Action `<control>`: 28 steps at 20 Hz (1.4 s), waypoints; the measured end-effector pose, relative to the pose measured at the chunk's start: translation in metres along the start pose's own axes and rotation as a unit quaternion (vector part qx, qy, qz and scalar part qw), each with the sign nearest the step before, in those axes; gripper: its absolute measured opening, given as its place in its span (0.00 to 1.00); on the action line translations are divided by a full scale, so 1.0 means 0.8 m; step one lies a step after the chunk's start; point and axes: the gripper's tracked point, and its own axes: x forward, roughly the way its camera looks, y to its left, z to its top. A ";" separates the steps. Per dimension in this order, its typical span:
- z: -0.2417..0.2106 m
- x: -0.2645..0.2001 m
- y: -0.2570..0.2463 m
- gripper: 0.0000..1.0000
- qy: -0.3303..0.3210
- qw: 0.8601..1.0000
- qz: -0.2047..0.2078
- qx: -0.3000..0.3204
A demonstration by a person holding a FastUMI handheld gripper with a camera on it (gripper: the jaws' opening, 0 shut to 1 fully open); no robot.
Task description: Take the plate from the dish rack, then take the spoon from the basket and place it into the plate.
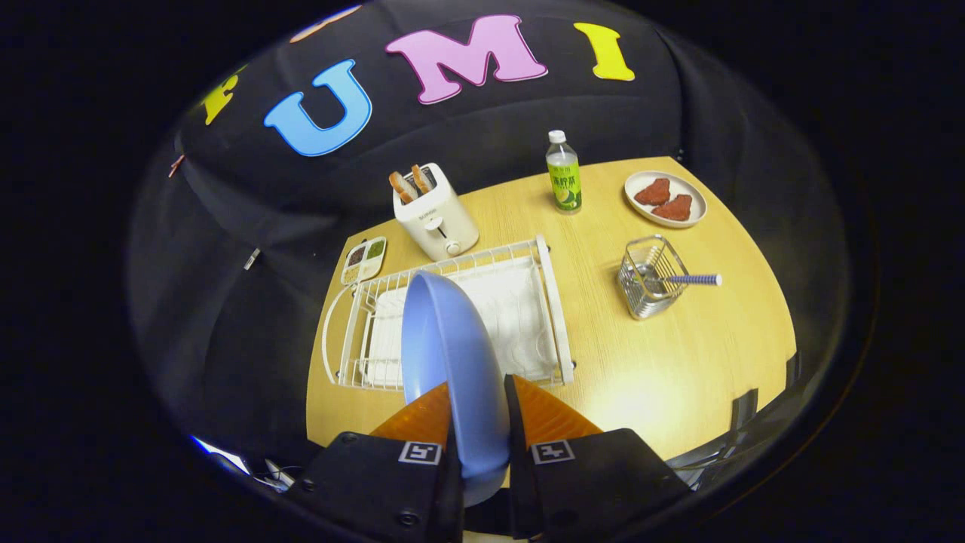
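Up close in the gripper view, the gripper has both fingers pressed on a smooth, glossy blue plate, held on edge between them above the white wire dish rack and its white drip mat. Right of the rack stands a square metal wire basket with the spoon, its striped handle leaning out, on the pale wood-grain table.

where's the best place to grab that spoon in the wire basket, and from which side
Grip the striped handle where it pokes out past the wire basket, coming from the open table side. Its bowl end sits inside the wires. The fingers now clamp the blue plate.
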 end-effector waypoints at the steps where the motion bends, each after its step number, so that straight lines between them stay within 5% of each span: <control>1: -0.017 -0.005 -0.008 0.28 0.011 1.000 0.003 0.003; 7: -0.120 -0.001 -0.036 0.28 0.085 0.993 0.045 0.070; 12: -0.180 0.042 -0.070 0.28 0.125 0.988 0.027 0.084; 24: -0.192 0.114 -0.080 0.31 0.130 0.984 0.045 0.110; 28: -0.189 0.122 -0.113 0.47 0.127 0.990 -0.003 0.064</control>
